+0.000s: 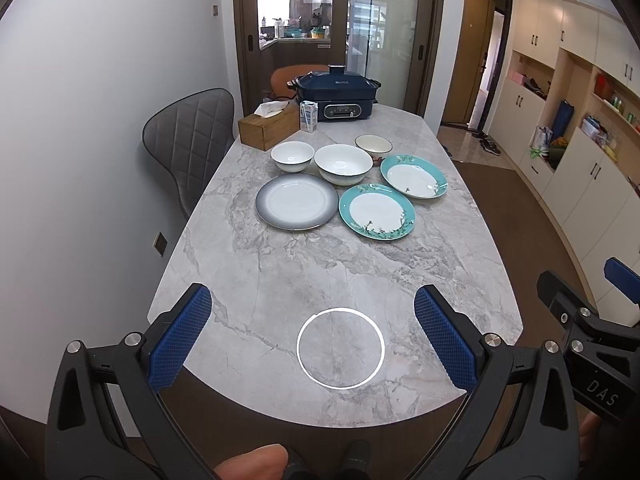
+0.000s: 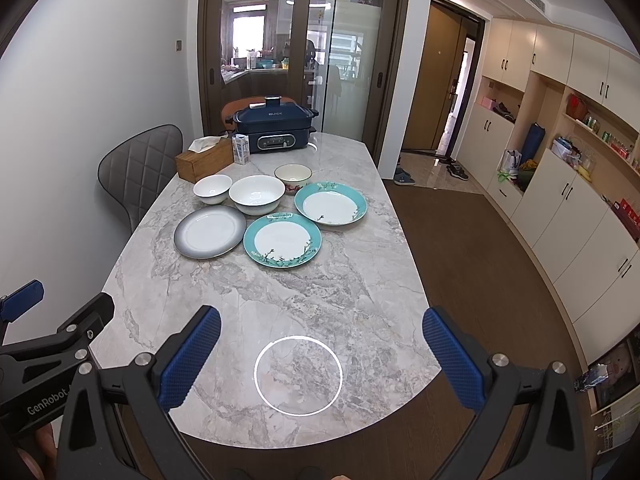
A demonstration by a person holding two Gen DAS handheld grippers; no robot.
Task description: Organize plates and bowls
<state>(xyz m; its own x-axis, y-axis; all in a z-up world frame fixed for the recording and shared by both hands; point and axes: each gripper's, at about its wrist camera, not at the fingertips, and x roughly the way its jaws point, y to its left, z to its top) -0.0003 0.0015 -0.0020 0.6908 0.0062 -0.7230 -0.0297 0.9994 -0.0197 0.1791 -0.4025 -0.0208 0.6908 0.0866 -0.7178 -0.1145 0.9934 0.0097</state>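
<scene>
On the marble table point(image 1: 280, 280) lie a grey-rimmed plate point(image 1: 297, 201) and two teal-rimmed plates, one near point(image 1: 376, 211) and one farther right point(image 1: 413, 176). Behind them stand a small white bowl point(image 1: 292, 155), a large white bowl point(image 1: 343, 164) and a dark-rimmed bowl point(image 1: 373, 145). The same dishes show in the right wrist view: grey plate point(image 2: 209, 231), teal plates point(image 2: 282, 240) point(image 2: 330, 208), bowls point(image 2: 213, 189) point(image 2: 256, 195) point(image 2: 293, 174). My left gripper point(image 1: 312, 332) and right gripper point(image 2: 322, 356) hover open over the table's near end, far from the dishes, nothing between their fingers.
A wooden tissue box point(image 1: 268, 128), a small carton point(image 1: 308, 116) and a dark blue electric cooker point(image 1: 336, 94) stand at the table's far end. A grey chair point(image 1: 188, 140) sits at the left side. Cabinets point(image 2: 560, 160) line the right wall.
</scene>
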